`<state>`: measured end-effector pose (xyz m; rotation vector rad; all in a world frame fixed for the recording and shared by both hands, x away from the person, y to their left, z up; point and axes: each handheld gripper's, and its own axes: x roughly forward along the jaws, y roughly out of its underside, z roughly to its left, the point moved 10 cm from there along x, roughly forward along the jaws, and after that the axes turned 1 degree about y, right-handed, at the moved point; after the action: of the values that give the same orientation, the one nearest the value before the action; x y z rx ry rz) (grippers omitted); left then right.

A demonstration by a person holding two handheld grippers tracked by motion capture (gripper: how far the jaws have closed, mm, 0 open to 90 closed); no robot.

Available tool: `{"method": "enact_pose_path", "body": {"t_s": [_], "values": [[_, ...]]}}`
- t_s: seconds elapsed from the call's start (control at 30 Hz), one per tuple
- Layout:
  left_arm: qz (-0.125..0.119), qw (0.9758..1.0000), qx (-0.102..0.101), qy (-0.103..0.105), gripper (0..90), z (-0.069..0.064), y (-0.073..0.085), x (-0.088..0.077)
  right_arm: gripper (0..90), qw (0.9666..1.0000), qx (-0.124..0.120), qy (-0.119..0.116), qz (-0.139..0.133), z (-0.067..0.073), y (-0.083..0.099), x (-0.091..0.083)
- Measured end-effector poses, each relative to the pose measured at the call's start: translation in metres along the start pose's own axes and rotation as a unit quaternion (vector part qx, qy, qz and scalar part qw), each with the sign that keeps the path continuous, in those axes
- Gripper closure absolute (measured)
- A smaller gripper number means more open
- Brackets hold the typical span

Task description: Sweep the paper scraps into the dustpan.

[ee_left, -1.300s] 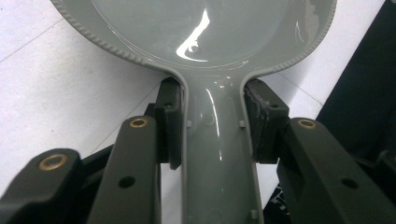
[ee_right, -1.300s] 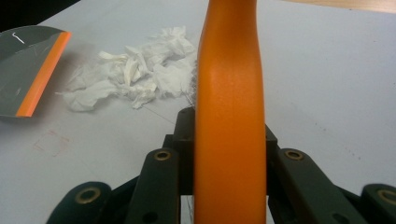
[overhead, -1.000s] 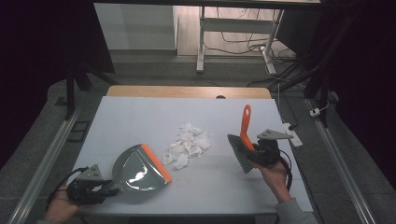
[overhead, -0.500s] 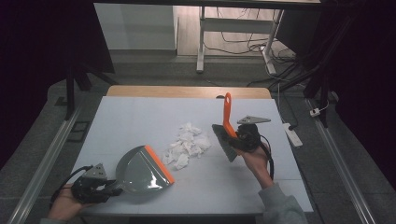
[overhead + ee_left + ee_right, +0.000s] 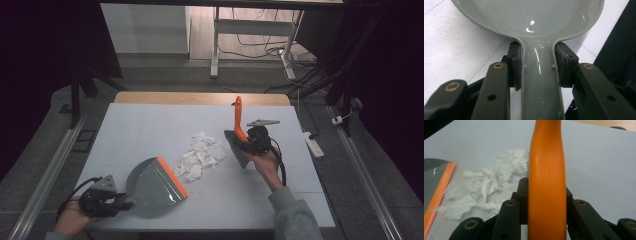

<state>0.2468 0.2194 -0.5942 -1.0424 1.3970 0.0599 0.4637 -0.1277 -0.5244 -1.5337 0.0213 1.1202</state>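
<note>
Pale counter (image 5: pixel 150 125) under dim light, dark floor and cables behind; no legible writing or brand on any item. Left tongs (image 5: pixel 112 202), lower left of frame, clenched on the grey dustpan's (image 5: pixel 152 185) handle, orange lip facing the tissue pile (image 5: pixel 200 155) at centre; position unchanged from a second ago. Right tongs (image 5: pixel 248 142), right of centre, grasping the orange-handled brush (image 5: pixel 239 135), handle upright, bristles low and just beside the pile; it has travelled leftward from the counter's right side. Right forearm enters from lower right, wrist raised.
</note>
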Motion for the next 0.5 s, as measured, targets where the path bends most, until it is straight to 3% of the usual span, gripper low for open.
{"method": "enact_pose_path", "body": {"t_s": [0.33,0.5], "values": [[0.002,1.0000,-0.003,0.002,61.2,0.000,0.001,-0.001,71.6,0.9997,-0.008,0.020,0.014,-0.007,-0.015,0.018],[0.002,1.0000,-0.007,0.006,61.2,0.001,0.002,-0.001,71.6,0.9990,-0.009,0.029,0.033,-0.012,-0.014,0.031]]}}
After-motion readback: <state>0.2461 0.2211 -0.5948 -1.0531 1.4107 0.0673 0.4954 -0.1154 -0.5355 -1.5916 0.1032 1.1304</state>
